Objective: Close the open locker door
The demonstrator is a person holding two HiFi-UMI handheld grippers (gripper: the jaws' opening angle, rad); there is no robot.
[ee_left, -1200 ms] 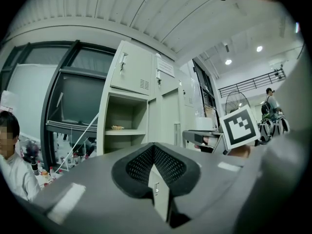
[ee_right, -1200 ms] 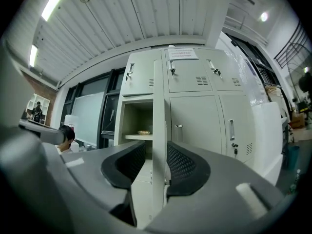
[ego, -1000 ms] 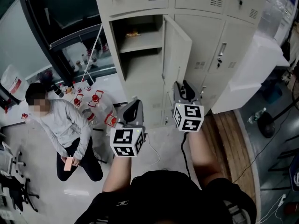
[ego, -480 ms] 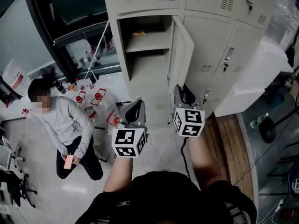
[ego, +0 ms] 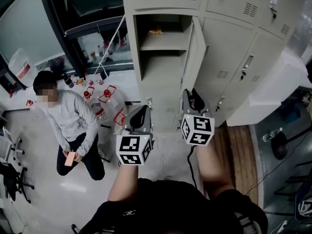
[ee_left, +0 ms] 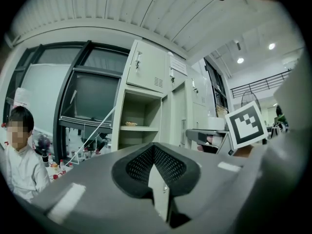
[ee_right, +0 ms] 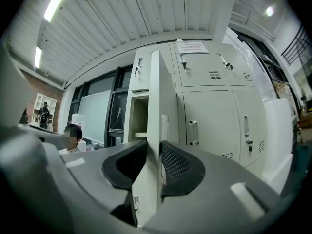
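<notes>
Locker door [ego: 194, 57] ajar, long axis vertical, free edge facing narrowly parted right gripper [ee_right: 153, 152]; left gripper [ee_left: 154, 147] closed, empty.

The left forearm [ego: 124, 182] and right forearm [ego: 210, 165] are bare and reach forward from the torso, roughly parallel. The left gripper [ego: 141, 115] is held a little nearer the body than the right gripper [ego: 191, 97]. Both point ahead, with each marker cube turned up toward the head. In the left gripper view, its jaws meet at the tips. In the right gripper view, the jaws stand a narrow gap apart.
</notes>
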